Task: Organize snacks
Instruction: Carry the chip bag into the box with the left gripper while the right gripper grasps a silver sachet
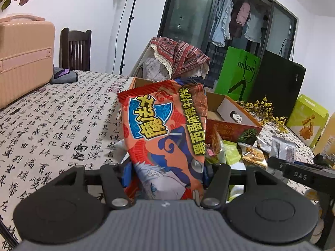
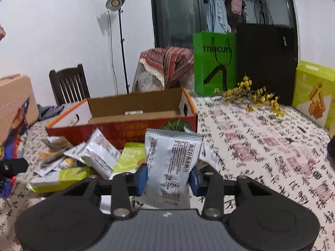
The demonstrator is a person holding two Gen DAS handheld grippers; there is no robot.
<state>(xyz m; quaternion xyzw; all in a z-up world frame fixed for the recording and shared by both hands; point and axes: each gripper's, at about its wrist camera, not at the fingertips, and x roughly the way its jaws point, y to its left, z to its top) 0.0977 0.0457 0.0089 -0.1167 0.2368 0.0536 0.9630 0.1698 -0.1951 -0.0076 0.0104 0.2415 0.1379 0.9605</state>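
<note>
Jaws: L gripper clamped on orange snack bag, held upright above table. R gripper clamped on silver packet, just before snack pile and open box.

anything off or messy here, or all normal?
Nothing damaged or spilled. The mess is the loose snack packets heaped in front of the open cardboard box, lying overlapped at odd angles, outside it. Each gripper holds one upright: the left gripper an orange packet, the right gripper a silver packet.
</note>
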